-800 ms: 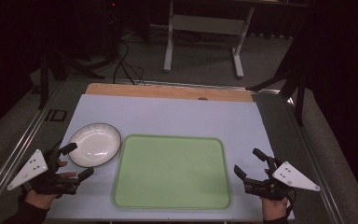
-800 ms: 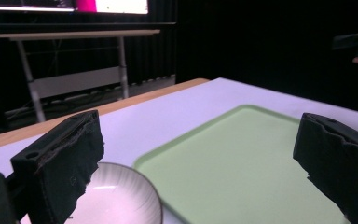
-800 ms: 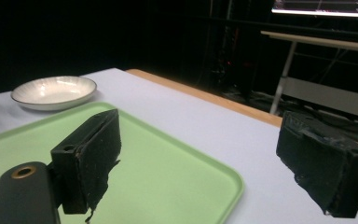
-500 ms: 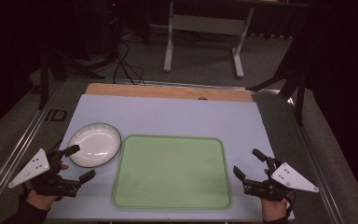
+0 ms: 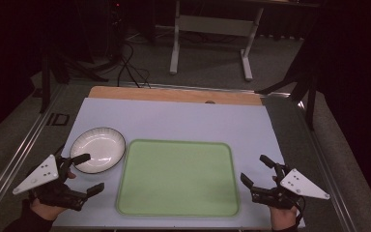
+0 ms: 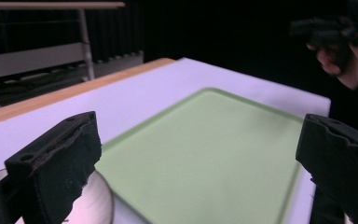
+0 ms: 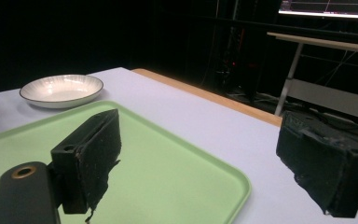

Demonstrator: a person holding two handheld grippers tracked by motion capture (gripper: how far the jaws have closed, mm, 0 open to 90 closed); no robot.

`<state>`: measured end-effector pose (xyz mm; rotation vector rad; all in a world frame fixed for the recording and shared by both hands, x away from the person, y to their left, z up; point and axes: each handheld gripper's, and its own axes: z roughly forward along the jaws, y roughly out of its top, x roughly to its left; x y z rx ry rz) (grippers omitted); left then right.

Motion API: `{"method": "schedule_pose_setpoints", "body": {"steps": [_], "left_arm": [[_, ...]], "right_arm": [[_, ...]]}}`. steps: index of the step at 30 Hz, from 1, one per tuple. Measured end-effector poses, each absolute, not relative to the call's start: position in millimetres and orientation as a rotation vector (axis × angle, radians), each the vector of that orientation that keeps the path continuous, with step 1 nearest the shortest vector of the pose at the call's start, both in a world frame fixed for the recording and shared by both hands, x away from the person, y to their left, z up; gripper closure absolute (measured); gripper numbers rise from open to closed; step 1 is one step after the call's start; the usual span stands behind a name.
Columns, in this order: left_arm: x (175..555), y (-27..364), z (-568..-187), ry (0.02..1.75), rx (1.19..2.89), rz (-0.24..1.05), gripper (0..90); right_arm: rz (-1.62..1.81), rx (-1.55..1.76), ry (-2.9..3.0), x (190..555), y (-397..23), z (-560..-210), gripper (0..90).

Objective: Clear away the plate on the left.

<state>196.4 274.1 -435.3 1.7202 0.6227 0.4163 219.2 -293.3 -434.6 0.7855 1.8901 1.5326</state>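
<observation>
On the near left part of the bench sits a shallow round white ceramic plate with a dark rim (image 5: 98,149), empty, its right edge just beside the left rim of a flat rectangular pale green plastic tray (image 5: 178,177) with rounded corners, also empty. The left tool (image 5: 88,173) hangs at the plate's near edge: its far jaw lies over the plate's rim in the high view, its near jaw over the bench by the tray's near left corner, and the jaws stand wide apart with nothing between them. Whether the far jaw touches the plate I cannot tell. The right tool (image 5: 257,169) is well apart from the plate, off the tray's right rim, jaws likewise spread wide and empty, held in a hand (image 5: 284,218) at the bench's near right corner.

A pale lilac-white sheet (image 5: 183,121) covers the bench, and a strip of light wood (image 5: 174,94) shows along its far edge. Beyond lie a grey floor, black cables (image 5: 125,72), the white legs of another table (image 5: 210,43) and dark curtains.

Nothing lies between the left tool and the plate; the tray lies between the two tools.

From the left gripper view, the plate's edge (image 6: 103,198) shows low beside the left jaw, the tray (image 6: 205,154) stretches ahead, and the other hand with its tool (image 6: 335,35) appears at the upper right. From the right gripper view, the plate (image 7: 61,90) is seen side-on across the tray (image 7: 168,163), showing its shallow raised wall, and a lit screen (image 7: 328,8) glows at the top right of the dark room.
</observation>
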Motion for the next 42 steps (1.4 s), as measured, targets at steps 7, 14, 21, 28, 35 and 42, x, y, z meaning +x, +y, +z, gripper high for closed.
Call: {"method": "schedule_pose_setpoints", "body": {"steps": [7, 14, 21, 28, 35, 42], "left_arm": [[189.0, 265.0, -415.0, 0.556, 1.755, 0.402, 0.3], [193.4, 266.5, -395.7, 0.537, 1.764, 0.424, 0.4], [202.7, 275.5, -379.0, 0.553, 1.740, 0.478, 0.5], [215.4, 289.5, -366.7, 0.595, 1.711, 0.507, 0.5], [224.6, 300.3, -360.1, 0.629, 1.704, 0.528, 0.6], [235.1, 316.3, -365.6, 0.691, 1.690, 0.535, 0.6]], "right_arm": [[1.543, 0.753, 1.905, 220.3, -286.9, -433.1, 13.4], [1.552, 0.715, 1.900, 221.1, -280.2, -429.5, 13.4], [1.569, 0.677, 1.890, 219.5, -278.8, -426.4, 13.3], [1.577, 0.686, 1.892, 220.2, -280.6, -424.4, 13.1], [1.582, 0.666, 1.874, 222.6, -281.9, -423.8, 13.1], [1.584, 0.652, 1.878, 226.2, -284.6, -424.9, 12.9]]}}
